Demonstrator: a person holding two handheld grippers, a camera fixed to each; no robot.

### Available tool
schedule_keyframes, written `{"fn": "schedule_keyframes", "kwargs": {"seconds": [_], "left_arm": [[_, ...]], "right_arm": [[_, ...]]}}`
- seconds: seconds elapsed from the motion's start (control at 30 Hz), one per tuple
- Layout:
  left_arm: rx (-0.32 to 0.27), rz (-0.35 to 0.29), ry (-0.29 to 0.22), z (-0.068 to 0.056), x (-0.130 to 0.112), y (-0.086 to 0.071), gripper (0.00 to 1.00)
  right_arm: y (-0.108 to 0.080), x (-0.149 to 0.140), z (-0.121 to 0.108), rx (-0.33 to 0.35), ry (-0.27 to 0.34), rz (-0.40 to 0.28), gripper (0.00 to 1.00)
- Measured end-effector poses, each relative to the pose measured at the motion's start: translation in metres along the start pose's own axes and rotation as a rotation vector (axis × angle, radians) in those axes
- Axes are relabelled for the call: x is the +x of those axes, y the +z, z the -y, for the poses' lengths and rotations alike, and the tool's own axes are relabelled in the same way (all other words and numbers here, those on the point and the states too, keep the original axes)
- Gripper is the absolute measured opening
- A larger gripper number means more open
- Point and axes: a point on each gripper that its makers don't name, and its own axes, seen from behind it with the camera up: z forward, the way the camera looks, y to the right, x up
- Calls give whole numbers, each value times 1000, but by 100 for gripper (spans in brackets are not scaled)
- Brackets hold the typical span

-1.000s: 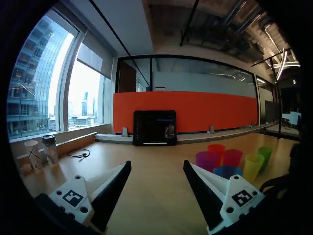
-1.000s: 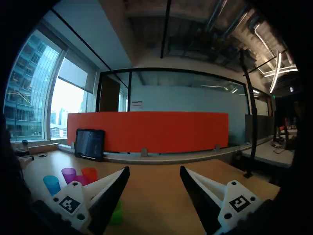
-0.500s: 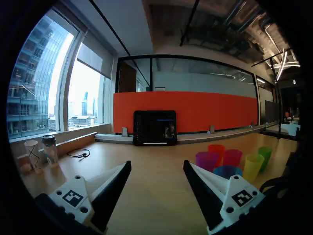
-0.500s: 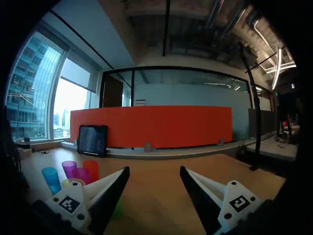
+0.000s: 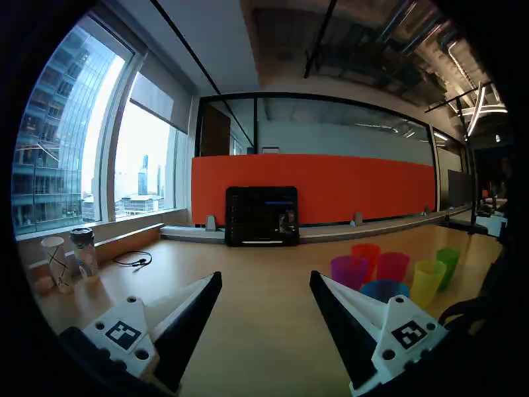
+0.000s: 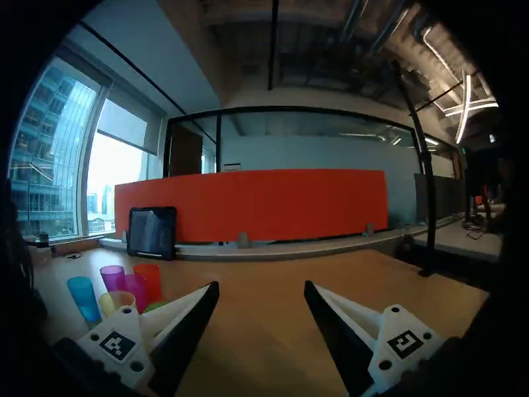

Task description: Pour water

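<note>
We are holding the left gripper [image 5: 265,274] low over the table [image 5: 264,344], and its fingers are standing wide apart with nothing between them. Ahead of its right finger six cups are standing upright in a tight cluster on the table. The purple cup [image 5: 348,271], the red cup [image 5: 366,253] and the pink cup [image 5: 393,264] are sitting toward the back. The blue cup [image 5: 385,289] is sitting nearest, partly hidden behind the finger, and the yellow cup [image 5: 428,281] and the green cup [image 5: 448,260] are standing at the right end. We cannot tell whether any of them is holding water. Farther back a tablet [image 5: 262,216] is standing upright in front of an orange panel [image 5: 344,188], straight ahead of the gap between the fingers. Off to the left, by the window [image 5: 66,152], a paper cup [image 5: 56,255] and a lidded bottle [image 5: 84,250] are standing side by side, and a cable [image 5: 132,260] is lying near them on the table. We are holding the right gripper [image 6: 261,284] low over the same table too, its fingers likewise spread apart and gripping nothing. In the right gripper view the cups are sitting at the left, just beyond its left finger and partly hidden behind it, with the tablet standing farther back against the panel.
</note>
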Motion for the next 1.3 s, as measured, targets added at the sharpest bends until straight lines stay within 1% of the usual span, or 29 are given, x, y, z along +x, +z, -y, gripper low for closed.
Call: {"fn": "schedule_keyframes", "kwargs": {"seconds": [0.3, 0.57, 1.3], "left_arm": [[0, 0, 0, 0, 0, 0, 99], [0, 0, 0, 0, 0, -1, 99], [0, 0, 0, -1, 1, 0, 99]], "right_arm": [[0, -7, -4, -9, -9, 17, 99], [0, -10, -1, -12, -41, 24, 99], [-1, -11, -2, -13, -41, 28, 99]]}}
